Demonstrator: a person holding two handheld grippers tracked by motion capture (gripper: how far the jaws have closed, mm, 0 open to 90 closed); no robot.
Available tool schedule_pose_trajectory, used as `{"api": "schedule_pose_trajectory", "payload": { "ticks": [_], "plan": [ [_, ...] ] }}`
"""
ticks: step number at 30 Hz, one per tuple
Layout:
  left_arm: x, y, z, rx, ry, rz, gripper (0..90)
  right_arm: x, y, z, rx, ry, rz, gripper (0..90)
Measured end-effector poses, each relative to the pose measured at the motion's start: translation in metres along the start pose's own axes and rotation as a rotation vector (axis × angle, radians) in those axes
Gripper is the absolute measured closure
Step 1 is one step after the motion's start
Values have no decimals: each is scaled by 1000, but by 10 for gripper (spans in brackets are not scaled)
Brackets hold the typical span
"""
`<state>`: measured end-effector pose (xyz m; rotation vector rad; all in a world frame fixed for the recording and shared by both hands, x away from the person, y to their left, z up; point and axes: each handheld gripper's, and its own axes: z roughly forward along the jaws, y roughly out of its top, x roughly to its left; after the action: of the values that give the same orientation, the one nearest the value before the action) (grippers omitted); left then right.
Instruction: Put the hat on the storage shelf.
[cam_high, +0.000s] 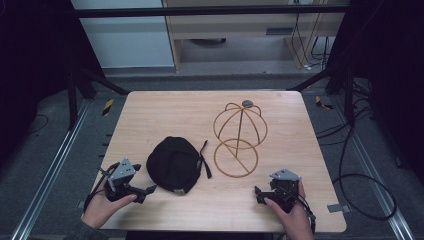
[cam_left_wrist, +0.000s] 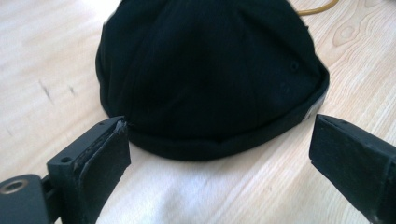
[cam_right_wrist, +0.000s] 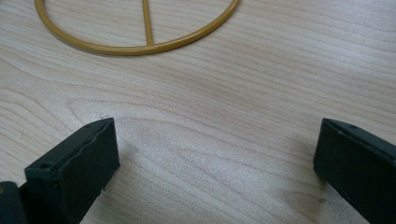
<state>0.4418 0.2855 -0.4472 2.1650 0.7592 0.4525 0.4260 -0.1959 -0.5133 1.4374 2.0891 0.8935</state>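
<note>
Wooden table (cam_high: 165, 107), dark frame around it. Cap (cam_high: 174, 164): black, crown up, near-centre, left of the wire stand (cam_high: 239, 137). Left gripper (cam_high: 141, 190): jaws spread, empty, just beside the cap's near-left brim; the cap lies straight ahead between the jaws. Right gripper (cam_high: 258, 194): released, empty, over bare wood near the stand's base ring, well apart from the cap. Left hand nearer.

I can read no text, label, brand or number anywhere I look: the small pale tag on the brim of the black fabric cap (cam_left_wrist: 212, 74) is too blurred to make out.
</note>
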Motion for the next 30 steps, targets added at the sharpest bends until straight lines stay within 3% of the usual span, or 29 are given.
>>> {"api": "schedule_pose_trajectory", "payload": {
  "ticks": [5, 8, 11, 13, 22, 26, 27, 30],
  "plan": [
    [-1, 22, 2, 13, 21, 39, 49, 0, 0, 0, 0, 0, 0, 4],
    [-2, 32, 5, 24, 13, 51, 49, 0, 0, 0, 0, 0, 0, 4],
    [-3, 47, 11, 86, 21, 93, 47, 0, 0, 0, 0, 0, 0, 4],
    [-2, 55, 13, 92, 34, 110, 52, 0, 0, 0, 0, 0, 0, 3],
    [10, 98, 35, 146, -1, 110, 94, 0, 0, 0, 0, 2, -2, 4],
    [11, 109, 46, 164, -31, 88, 222, 0, 0, 0, 0, 2, -3, 4],
    [11, 112, 49, 178, -29, 88, 293, 0, 0, 0, 0, 2, -2, 4],
    [12, 115, 56, 209, -26, 74, 367, 0, 0, 0, 0, 2, -3, 4]
  ]
}}
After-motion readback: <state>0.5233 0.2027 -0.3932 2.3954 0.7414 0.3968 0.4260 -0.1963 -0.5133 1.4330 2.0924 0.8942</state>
